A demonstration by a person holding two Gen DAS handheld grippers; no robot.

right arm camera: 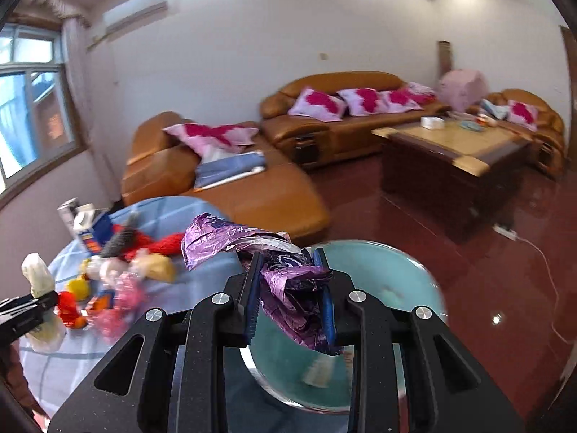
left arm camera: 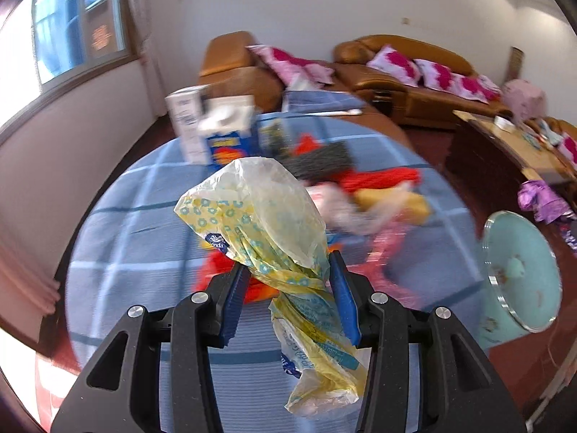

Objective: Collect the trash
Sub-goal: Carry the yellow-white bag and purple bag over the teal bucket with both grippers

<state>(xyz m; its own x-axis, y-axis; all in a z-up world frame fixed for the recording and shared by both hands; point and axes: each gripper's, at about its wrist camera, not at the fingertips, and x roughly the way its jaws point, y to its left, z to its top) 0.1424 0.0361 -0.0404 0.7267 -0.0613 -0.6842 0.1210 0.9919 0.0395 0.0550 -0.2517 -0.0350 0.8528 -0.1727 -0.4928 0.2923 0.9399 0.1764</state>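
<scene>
My left gripper [left arm camera: 286, 270] is shut on a crumpled yellow-patterned plastic wrapper [left arm camera: 259, 213] and holds it above the round table with the blue checked cloth [left arm camera: 119, 252]. That wrapper also shows at the left of the right wrist view [right arm camera: 36, 270]. My right gripper [right arm camera: 288, 258] is shut on a crumpled purple foil wrapper [right arm camera: 292, 285], held over the teal bin [right arm camera: 389, 274]. The bin [left arm camera: 519, 270] stands on the floor to the right of the table, and the purple wrapper [left arm camera: 541, 198] hangs above it.
Red, yellow and pink items [left arm camera: 378, 187] and cartons [left arm camera: 216, 133] lie at the table's far side. Brown sofas [right arm camera: 324, 115] with pink cushions and a wooden coffee table [right arm camera: 454, 151] stand beyond on the red floor.
</scene>
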